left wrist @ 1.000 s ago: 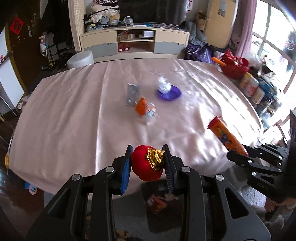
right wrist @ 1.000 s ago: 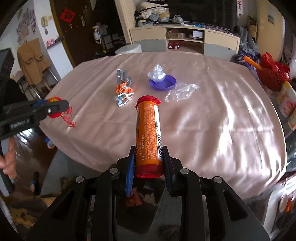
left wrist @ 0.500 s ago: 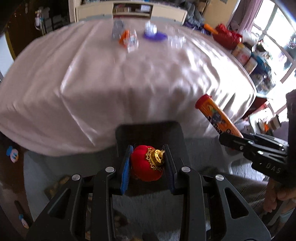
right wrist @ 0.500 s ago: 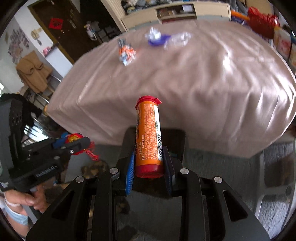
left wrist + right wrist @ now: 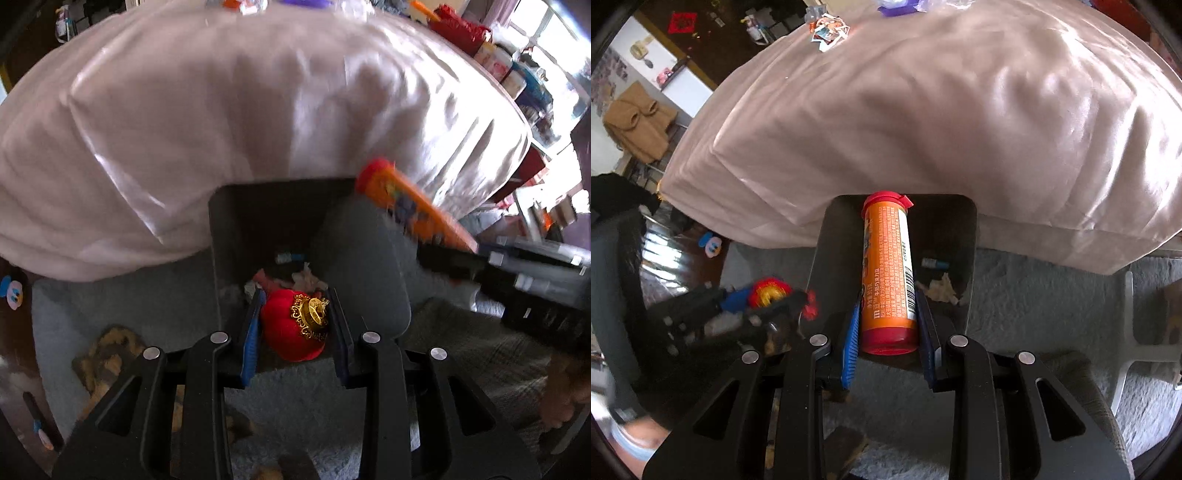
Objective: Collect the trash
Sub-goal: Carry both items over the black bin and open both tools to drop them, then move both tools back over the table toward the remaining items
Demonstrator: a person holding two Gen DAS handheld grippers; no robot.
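**Left wrist view: both grippers loaded above the bin**

Left gripper (image 5: 295,321) pinches a red lantern ornament (image 5: 293,325) over the dark trash bin (image 5: 236,229), which holds scraps. Right gripper (image 5: 888,325) clamps an orange tube (image 5: 888,273) above it. Behind, the draped worktop (image 5: 923,110) overhangs the bin's far rim, wrappers (image 5: 827,29) on top.

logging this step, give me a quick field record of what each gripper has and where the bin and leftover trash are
left gripper: shut on red ornament, above the bin
right gripper: shut on orange tube, above the bin
bin: dark, on grey carpet beside the table, scraps at its bottom
table: pink cloth; wrappers and purple dish at far side
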